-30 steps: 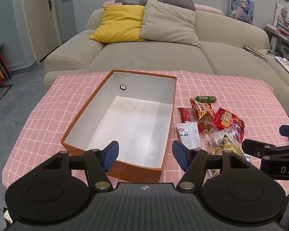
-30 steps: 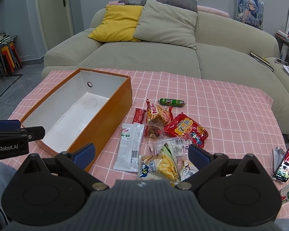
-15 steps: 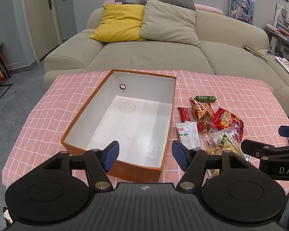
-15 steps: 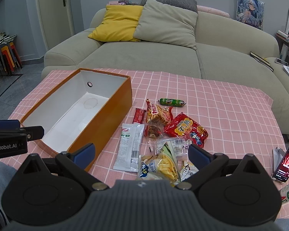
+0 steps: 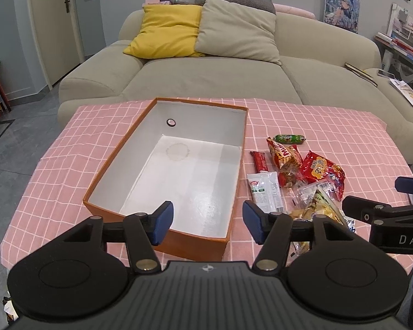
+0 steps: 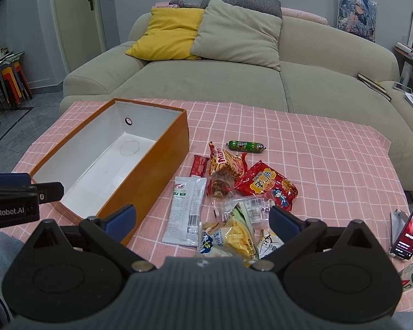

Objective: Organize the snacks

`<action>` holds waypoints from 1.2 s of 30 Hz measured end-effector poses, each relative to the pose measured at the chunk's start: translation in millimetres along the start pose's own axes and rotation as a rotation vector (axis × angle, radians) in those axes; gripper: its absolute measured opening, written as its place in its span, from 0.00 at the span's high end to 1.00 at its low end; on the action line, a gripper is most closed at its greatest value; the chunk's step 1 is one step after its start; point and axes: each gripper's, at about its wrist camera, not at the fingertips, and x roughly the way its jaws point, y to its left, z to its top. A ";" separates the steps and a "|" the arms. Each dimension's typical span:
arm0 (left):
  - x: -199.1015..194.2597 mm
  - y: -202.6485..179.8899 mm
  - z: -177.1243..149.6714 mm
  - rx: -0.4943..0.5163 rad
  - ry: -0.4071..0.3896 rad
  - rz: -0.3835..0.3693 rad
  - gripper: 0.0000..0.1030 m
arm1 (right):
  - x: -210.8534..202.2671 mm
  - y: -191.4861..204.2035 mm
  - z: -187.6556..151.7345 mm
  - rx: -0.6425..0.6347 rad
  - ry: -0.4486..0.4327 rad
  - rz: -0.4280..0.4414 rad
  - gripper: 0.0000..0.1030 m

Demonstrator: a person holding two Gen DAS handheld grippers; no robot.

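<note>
Orange box (image 5: 162,247) rim beneath closing, empty left claw (image 5: 207,221).

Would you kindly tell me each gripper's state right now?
Left gripper: open, jaws closing, nothing between them.
Right gripper: open, holding nothing.

Beige sofa (image 6: 233,82) w/ yellow cushion (image 6: 165,33), grey cushion (image 6: 236,35); phone (image 6: 409,225) propped at right.

The box (image 5: 235,181) lies open-topped and bare inside – snacks (image 6: 235,192) crowd the cloth (image 6: 330,159) right of its wall, leaving clear cloth beyond.
</note>
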 end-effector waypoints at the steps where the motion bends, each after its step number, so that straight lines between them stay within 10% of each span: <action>1: -0.2 -1.1 0.3 0.004 0.004 -0.005 0.38 | 0.2 -1.7 -0.1 0.001 -0.002 0.008 0.04; 10: 2.2 -24.8 7.6 0.076 0.010 -0.109 0.41 | 12.1 -31.8 -6.8 0.013 0.034 0.059 0.05; 20: 33.7 -80.4 -2.5 0.149 0.176 -0.392 0.35 | 37.7 -77.6 -39.5 0.014 0.147 0.018 0.27; 36: 118.3 -122.7 -47.8 0.244 0.376 -0.429 0.22 | 93.6 -86.7 -55.7 -0.168 0.222 0.098 0.45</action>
